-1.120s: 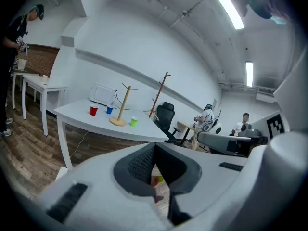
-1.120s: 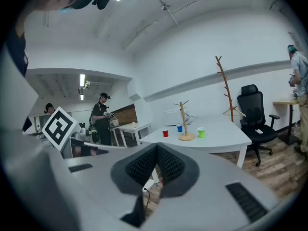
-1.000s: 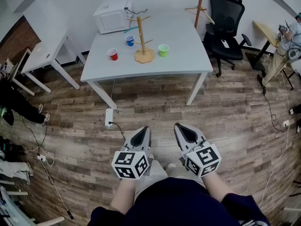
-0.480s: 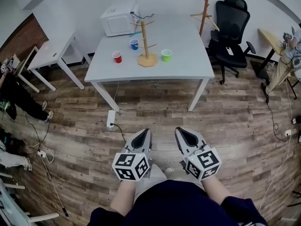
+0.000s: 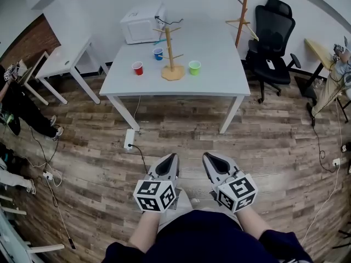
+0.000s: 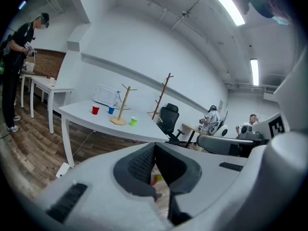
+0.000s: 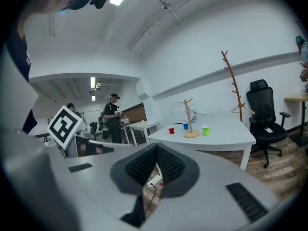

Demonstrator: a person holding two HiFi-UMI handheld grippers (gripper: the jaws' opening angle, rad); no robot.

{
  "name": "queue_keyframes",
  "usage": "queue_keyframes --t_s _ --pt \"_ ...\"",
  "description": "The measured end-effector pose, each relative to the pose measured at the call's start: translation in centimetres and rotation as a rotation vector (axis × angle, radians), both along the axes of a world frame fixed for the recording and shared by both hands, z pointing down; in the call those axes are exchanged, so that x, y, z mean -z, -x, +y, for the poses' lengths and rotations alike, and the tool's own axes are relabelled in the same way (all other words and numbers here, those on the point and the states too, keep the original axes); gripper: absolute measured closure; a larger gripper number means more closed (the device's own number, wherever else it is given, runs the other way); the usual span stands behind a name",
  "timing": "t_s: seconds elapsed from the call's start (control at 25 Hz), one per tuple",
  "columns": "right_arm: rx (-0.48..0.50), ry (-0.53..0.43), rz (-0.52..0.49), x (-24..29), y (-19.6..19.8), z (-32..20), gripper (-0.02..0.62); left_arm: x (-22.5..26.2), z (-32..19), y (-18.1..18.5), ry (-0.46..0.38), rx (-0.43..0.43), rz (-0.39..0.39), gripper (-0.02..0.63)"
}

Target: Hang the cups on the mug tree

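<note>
The left tongs and right tongs are each closed on nothing. They are held low in front of the person and well apart from the desk, probably because the cups are still out of reach. The red cup, blue cup and green cup (all small, smooth and tapered) stand upright on the desk around the mug tree. The mug tree is a slim wooden post on a flat base, and its pegs are bare.

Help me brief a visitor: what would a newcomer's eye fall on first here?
First, the left gripper and the right gripper, both shut and empty, side by side low in the head view. Then the white table ahead, bearing a wooden mug tree with a red cup, a blue cup and a green cup standing near its base.
</note>
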State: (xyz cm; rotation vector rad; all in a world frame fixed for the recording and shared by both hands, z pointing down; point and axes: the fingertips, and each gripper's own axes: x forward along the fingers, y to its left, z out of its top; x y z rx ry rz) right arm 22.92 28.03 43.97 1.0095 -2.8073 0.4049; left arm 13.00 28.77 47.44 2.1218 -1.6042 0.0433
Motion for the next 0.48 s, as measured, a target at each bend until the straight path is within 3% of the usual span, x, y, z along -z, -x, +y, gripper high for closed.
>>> queue_keyframes --t_s 0.48 --pt "0.04 0.026 -0.013 -1.0 1.2 -2.7 0.566 -0.3 -3.0 1.0 0.005 0.02 0.0 0.588"
